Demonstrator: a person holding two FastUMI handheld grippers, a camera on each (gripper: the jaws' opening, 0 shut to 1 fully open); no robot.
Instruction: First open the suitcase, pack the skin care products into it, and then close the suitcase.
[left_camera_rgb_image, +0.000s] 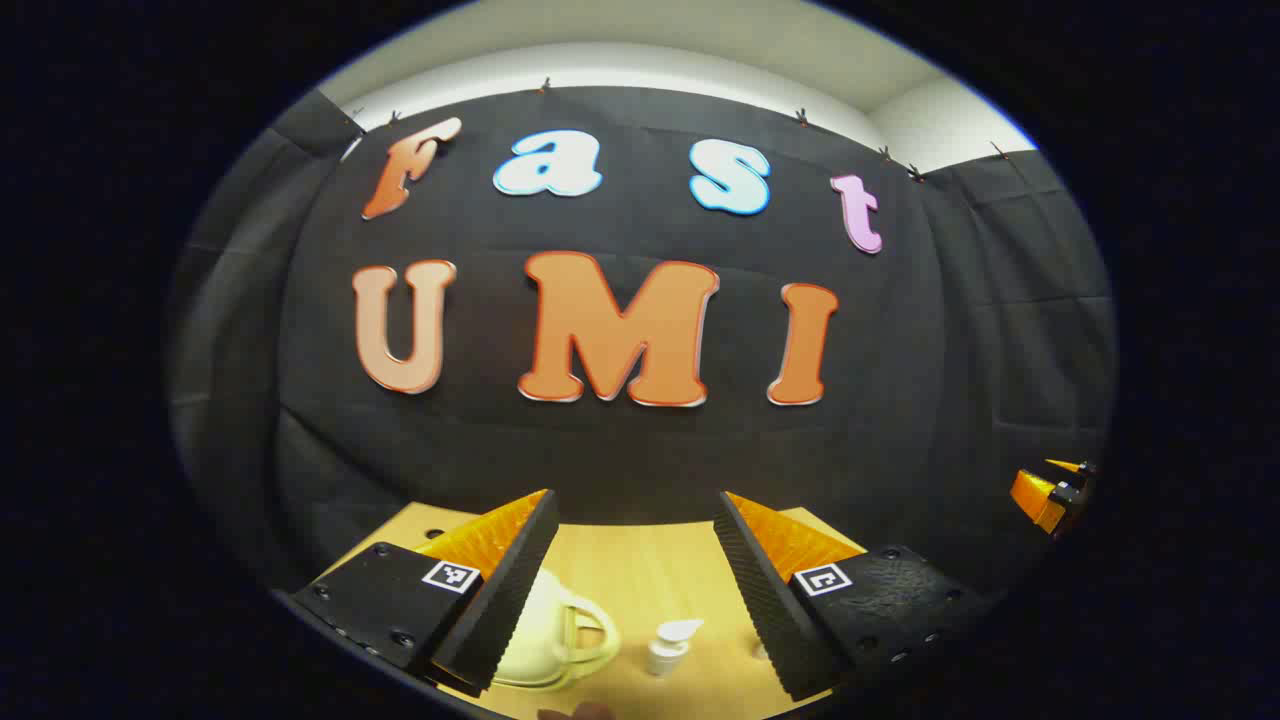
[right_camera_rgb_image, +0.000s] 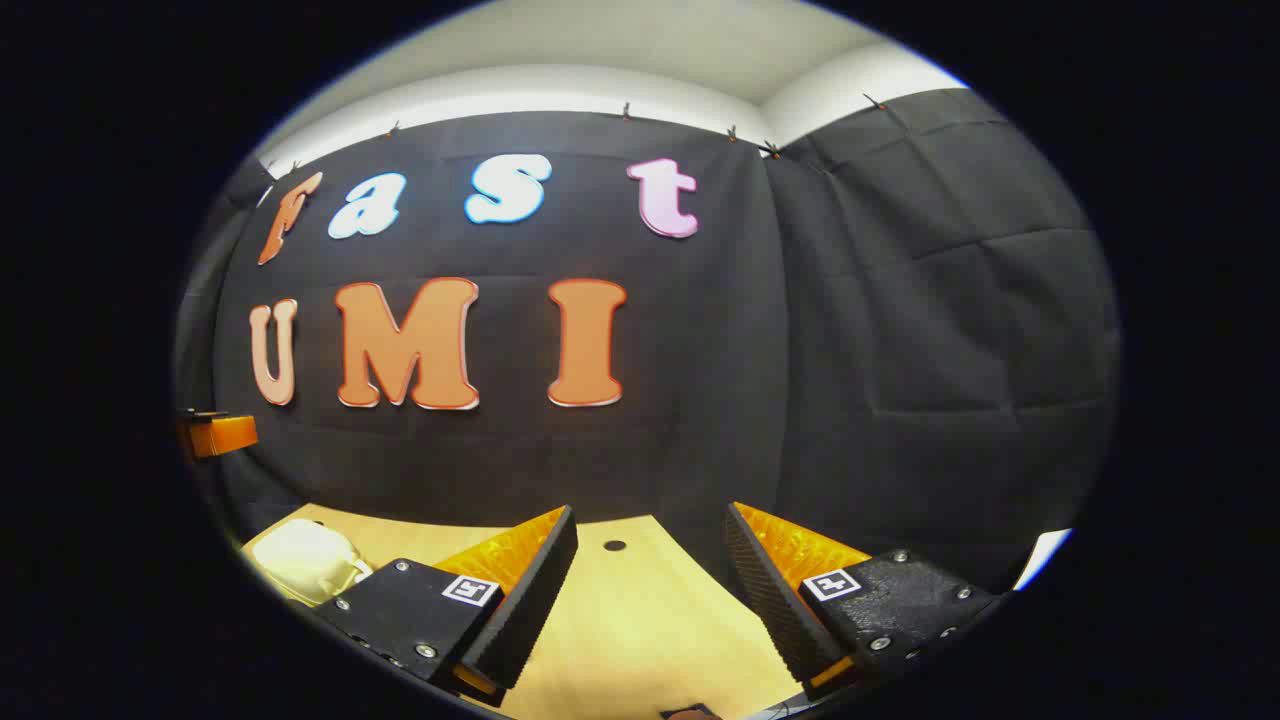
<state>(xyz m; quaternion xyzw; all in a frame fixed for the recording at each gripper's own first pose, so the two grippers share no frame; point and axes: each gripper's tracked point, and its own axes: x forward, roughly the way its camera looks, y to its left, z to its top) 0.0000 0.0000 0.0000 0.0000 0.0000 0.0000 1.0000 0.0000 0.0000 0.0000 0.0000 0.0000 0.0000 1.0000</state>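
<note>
Left gripper view: the left gripper (left_camera_rgb_image: 635, 560) is held high above a light wooden table (left_camera_rgb_image: 640, 570), its two fingers spread wide apart with nothing between them. Below, a small cream suitcase (left_camera_rgb_image: 545, 630) with a looped handle lies on the table, partly behind the left-hand finger; it appears closed, though most of its body is hidden. Just beside it stands a white pump bottle (left_camera_rgb_image: 670, 645), one of the skin care products, upright and out on the table. At the right edge of the view the right gripper (left_camera_rgb_image: 1050, 490) is seen well apart. Right gripper view: the right gripper (right_camera_rgb_image: 650, 575) is likewise raised over the table (right_camera_rgb_image: 640, 620), fingers apart and empty. The cream suitcase (right_camera_rgb_image: 305, 570) lies at the far left, and the left gripper (right_camera_rgb_image: 215, 433) shows at the left edge. Judged from both views, the task is at its very beginning: the suitcase seems unopened, the bottle unpacked, and opening, packing and closing all remain.
</note>
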